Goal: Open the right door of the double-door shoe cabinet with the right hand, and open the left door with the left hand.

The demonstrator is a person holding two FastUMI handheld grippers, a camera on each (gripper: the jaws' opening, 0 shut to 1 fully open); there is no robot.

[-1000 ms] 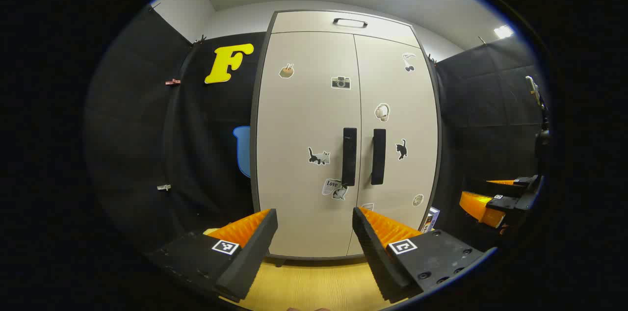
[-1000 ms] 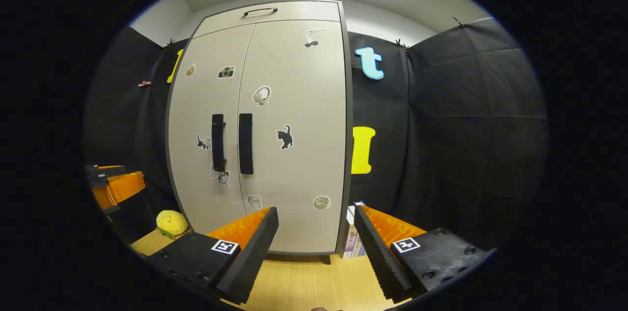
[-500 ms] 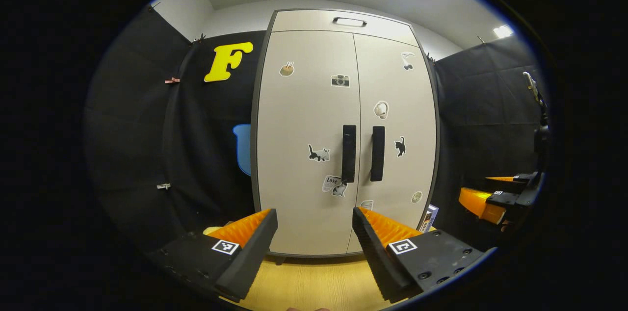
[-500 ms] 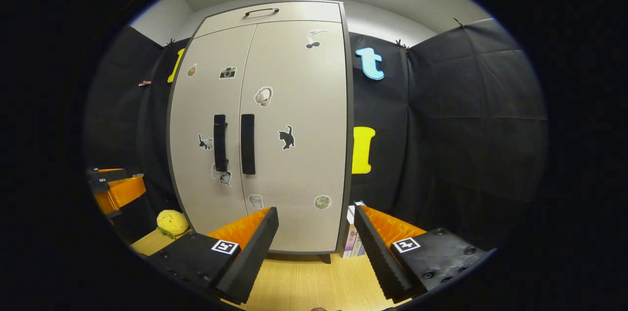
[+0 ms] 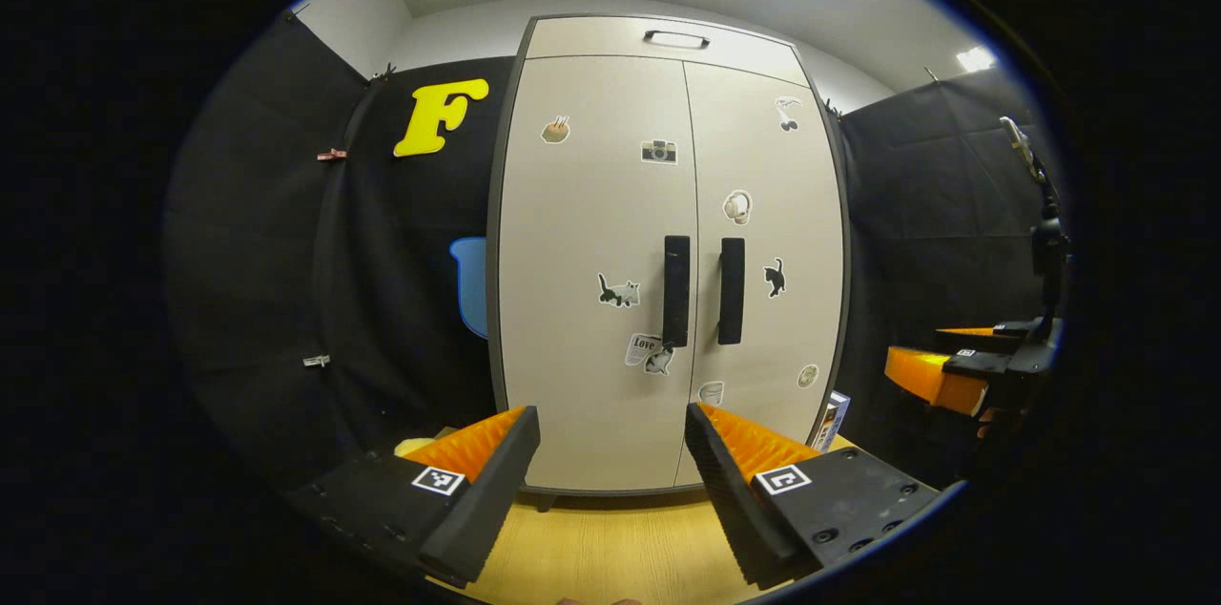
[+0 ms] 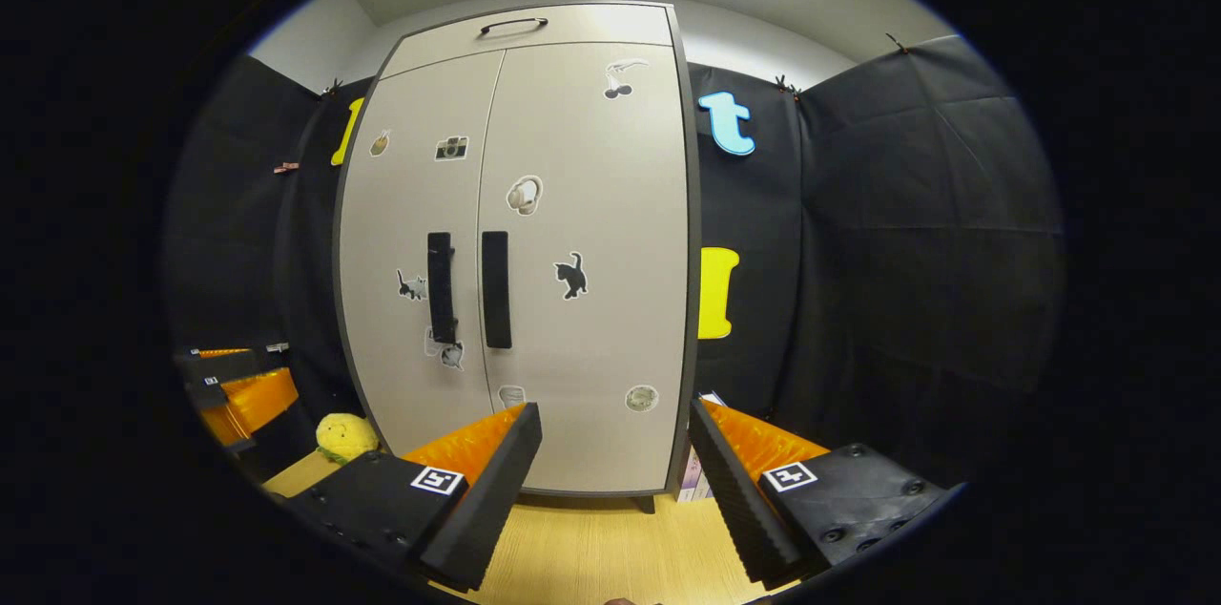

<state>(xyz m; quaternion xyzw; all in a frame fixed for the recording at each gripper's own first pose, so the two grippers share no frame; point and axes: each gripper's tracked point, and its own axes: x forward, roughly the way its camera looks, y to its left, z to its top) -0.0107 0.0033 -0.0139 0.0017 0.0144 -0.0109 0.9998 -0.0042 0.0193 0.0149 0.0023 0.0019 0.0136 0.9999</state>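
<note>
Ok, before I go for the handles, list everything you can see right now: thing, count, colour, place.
shoe cabinet: one, off-white with dark frame, centre, both doors closed
door handles: two, black, vertical; left door handle, right door handle, either side of the centre seam
top handle: one, dark, on the top panel
stickers: several, mostly black and white, spread over both doors
plush toy: one, yellow, floor left of the cabinet
boxes: white, count unclear, floor right of the cabinet
floor: light wood
left gripper: open, short of the cabinet
right gripper: open, short of the cabinet
</note>
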